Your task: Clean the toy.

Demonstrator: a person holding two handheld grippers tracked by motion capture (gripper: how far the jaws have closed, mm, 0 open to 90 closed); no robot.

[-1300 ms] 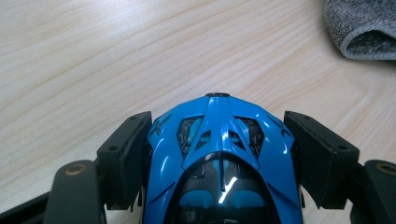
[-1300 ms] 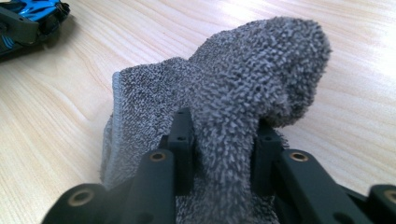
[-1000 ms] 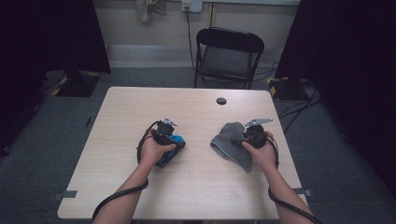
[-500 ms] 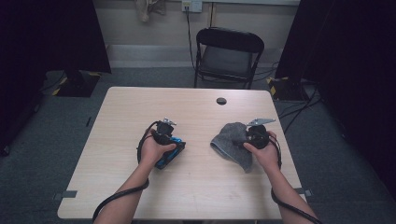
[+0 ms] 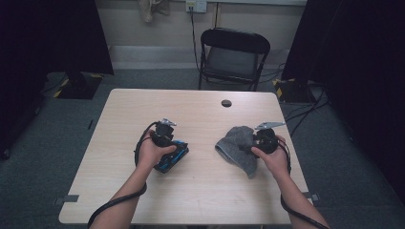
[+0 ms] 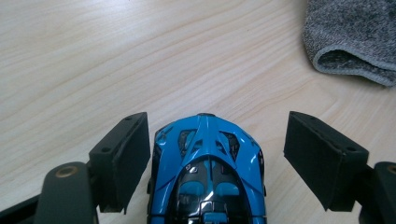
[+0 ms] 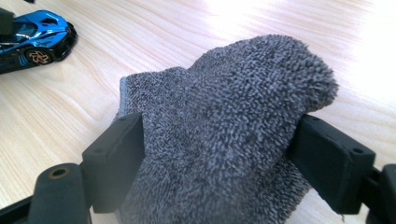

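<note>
A blue toy car (image 5: 174,155) lies on the wooden table (image 5: 200,200), left of centre. My left gripper (image 5: 168,145) stands open around it. In the left gripper view the car (image 6: 208,172) sits between the jaws of the left gripper (image 6: 217,123), close to the left jaw and with a gap at the right jaw. A grey terry cloth (image 5: 234,143) lies bunched right of centre. My right gripper (image 5: 249,143) is open, and the cloth (image 7: 224,93) bulges up between the wide jaws of the right gripper (image 7: 219,122).
A small black round disc (image 5: 226,103) lies near the table's far edge. A black folding chair (image 5: 234,52) stands behind the table. The cloth's edge (image 6: 355,37) lies beyond the car, and the car (image 7: 32,37) shows far left in the right gripper view.
My right gripper has edged slightly to the right at the cloth. The left gripper and the car have stayed in place.
</note>
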